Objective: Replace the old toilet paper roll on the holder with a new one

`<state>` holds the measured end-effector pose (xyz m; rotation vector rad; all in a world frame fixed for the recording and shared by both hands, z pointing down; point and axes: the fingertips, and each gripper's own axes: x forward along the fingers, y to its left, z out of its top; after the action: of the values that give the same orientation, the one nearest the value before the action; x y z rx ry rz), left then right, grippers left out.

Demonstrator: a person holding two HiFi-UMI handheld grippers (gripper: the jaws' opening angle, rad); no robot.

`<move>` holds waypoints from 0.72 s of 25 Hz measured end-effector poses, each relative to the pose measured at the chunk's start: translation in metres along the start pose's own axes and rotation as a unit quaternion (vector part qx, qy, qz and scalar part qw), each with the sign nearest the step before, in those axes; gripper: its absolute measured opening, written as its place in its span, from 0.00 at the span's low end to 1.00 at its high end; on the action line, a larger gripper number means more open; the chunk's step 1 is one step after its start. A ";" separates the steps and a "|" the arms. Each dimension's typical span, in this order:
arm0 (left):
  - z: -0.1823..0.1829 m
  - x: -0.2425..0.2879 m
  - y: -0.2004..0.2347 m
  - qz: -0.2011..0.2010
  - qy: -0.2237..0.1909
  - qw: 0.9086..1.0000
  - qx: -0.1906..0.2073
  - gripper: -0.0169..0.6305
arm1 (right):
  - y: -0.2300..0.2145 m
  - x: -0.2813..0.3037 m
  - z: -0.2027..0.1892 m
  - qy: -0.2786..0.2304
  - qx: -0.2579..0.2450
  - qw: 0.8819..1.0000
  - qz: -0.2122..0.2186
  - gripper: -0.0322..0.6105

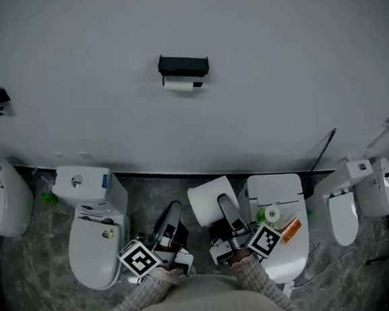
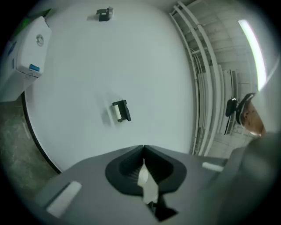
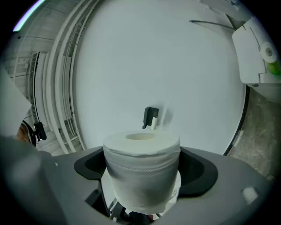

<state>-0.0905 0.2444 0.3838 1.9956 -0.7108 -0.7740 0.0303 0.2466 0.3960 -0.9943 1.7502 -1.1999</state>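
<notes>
While your right gripper [image 3: 142, 186], jaws wide, clamps the new roll [image 3: 141, 154], your left gripper [image 2: 144, 151] is closed. Its 2 jaws pinch a paper scrap [image 2: 147, 186].

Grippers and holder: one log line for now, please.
left gripper shut on white scrap | right gripper holding new roll | old roll on holder

text: none legible | blue label [image 1: 105, 181] on toilet tank [image 1: 82, 185]: too small to read
</notes>
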 end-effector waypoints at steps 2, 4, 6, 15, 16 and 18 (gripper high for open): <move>0.006 0.011 0.006 0.002 -0.005 1.000 0.011 0.04 | -0.006 0.010 0.012 -0.008 -0.001 1.000 0.000 0.80; 0.012 0.020 0.015 0.008 -0.009 1.000 0.015 0.04 | -0.012 0.021 0.022 -0.014 -0.001 1.000 0.001 0.80; 0.017 0.029 0.029 0.015 -0.010 1.000 0.011 0.04 | -0.020 0.034 0.029 -0.017 -0.001 1.000 -0.002 0.80; 0.075 0.114 0.081 0.010 -0.007 1.000 0.013 0.04 | -0.044 0.126 0.065 -0.023 -0.008 1.000 0.001 0.80; 0.083 0.125 0.086 0.010 -0.007 1.000 0.013 0.04 | -0.045 0.137 0.070 -0.025 -0.008 1.000 0.002 0.80; 0.097 0.147 0.096 0.006 0.000 1.000 0.011 0.04 | -0.046 0.158 0.078 -0.029 -0.007 1.000 0.003 0.80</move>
<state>-0.0853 0.0437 0.3863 2.0090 -0.7342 -0.7616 0.0467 0.0650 0.3936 -1.0218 1.7174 -1.1458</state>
